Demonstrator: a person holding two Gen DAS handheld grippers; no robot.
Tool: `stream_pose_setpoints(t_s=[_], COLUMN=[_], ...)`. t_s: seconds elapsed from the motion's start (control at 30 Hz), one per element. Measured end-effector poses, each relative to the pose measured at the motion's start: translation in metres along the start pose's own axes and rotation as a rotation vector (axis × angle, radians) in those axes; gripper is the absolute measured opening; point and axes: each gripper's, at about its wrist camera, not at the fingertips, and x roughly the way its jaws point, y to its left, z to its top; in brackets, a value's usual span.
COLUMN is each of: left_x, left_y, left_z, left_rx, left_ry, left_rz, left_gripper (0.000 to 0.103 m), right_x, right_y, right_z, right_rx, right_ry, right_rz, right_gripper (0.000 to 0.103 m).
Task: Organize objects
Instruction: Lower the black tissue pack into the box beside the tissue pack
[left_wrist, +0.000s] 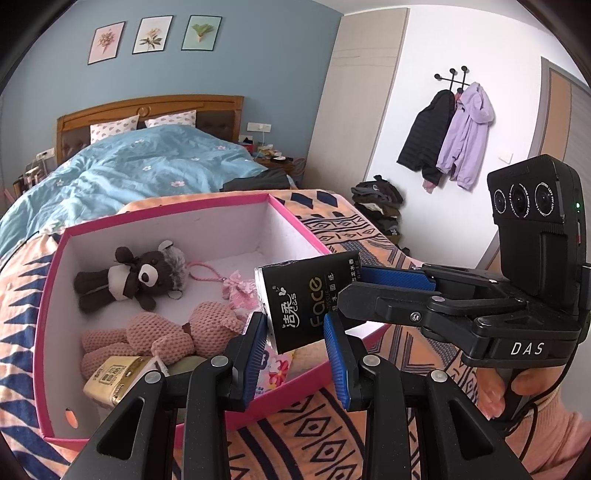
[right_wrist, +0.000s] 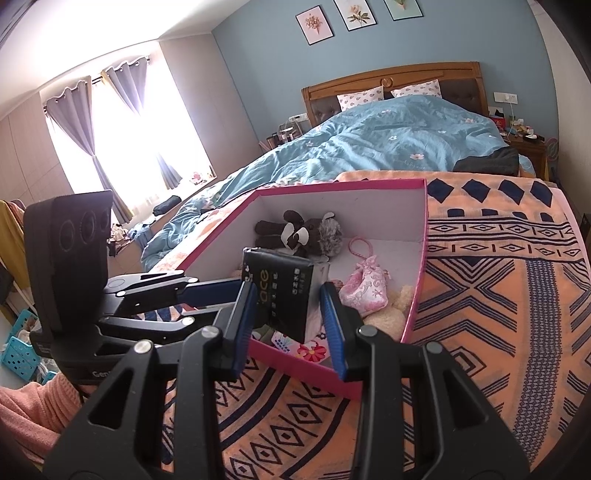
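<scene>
A black tissue pack (left_wrist: 308, 301) marked "Face" hangs tilted over the near right corner of a pink box (left_wrist: 295, 216) on the patterned blanket. Both grippers hold it. My left gripper (left_wrist: 297, 345) is shut on its lower end. My right gripper (left_wrist: 347, 286) comes in from the right and is shut on its upper end. In the right wrist view the pack (right_wrist: 282, 291) sits between my right gripper's pads (right_wrist: 290, 325), with the left gripper (right_wrist: 236, 286) reaching in from the left. Inside the box lie a dark bear (left_wrist: 129, 277), a pink knitted toy (left_wrist: 166, 332), a pink pouch (right_wrist: 364, 288) and a gold pack (left_wrist: 114, 376).
The box (right_wrist: 421, 280) sits on an orange and navy blanket (right_wrist: 498, 295) at the foot of a bed with a blue duvet (left_wrist: 129, 166). Jackets (left_wrist: 450, 136) hang on the wall to the right. A window with curtains (right_wrist: 110, 147) is at the left.
</scene>
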Motion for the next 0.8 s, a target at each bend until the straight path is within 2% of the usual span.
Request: stream_pose_setpoints(t_s=[0.8], left_x=[0.000], left_y=[0.003], left_z=[-0.004], left_rx=[-0.015], left_ry=[0.016], left_rz=[0.022], left_gripper=[0.031], right_x=[0.013], right_y=[0.004], right_z=[-0.001], right_rx=[-0.001], right_ry=[0.026], right_rz=[0.010], right_gripper=[0.039])
